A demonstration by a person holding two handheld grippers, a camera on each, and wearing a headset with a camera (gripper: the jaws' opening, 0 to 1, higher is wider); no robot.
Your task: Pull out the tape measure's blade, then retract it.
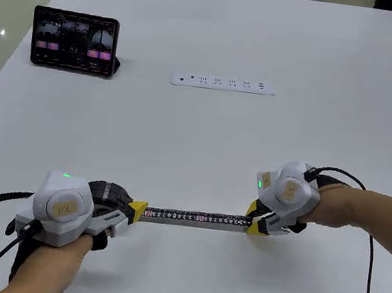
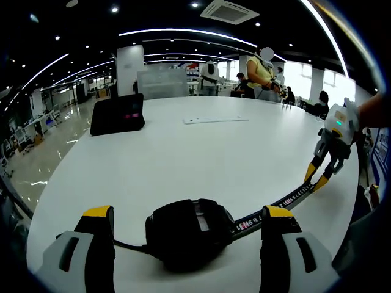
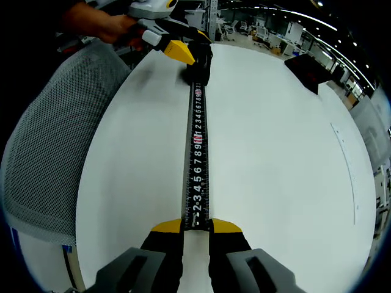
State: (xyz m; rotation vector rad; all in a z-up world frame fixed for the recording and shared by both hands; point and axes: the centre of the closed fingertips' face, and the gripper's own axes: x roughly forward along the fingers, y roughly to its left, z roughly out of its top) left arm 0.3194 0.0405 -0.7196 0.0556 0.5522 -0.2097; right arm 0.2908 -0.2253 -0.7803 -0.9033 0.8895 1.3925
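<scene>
Near the front edge of the white table [image 1: 204,140], the left gripper [image 2: 187,210] has its fingers apart, straddling the black tape measure case [image 2: 183,239]. To the right, the right gripper [image 3: 195,227] has its fingers clamped on the end of the extended dark numbered blade [image 3: 197,152].

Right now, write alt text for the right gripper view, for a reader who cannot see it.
The right gripper pinches the end of a tape measure blade, which runs straight across a white table to its black case beside the left gripper. A grey mesh chair back is at left.
</scene>
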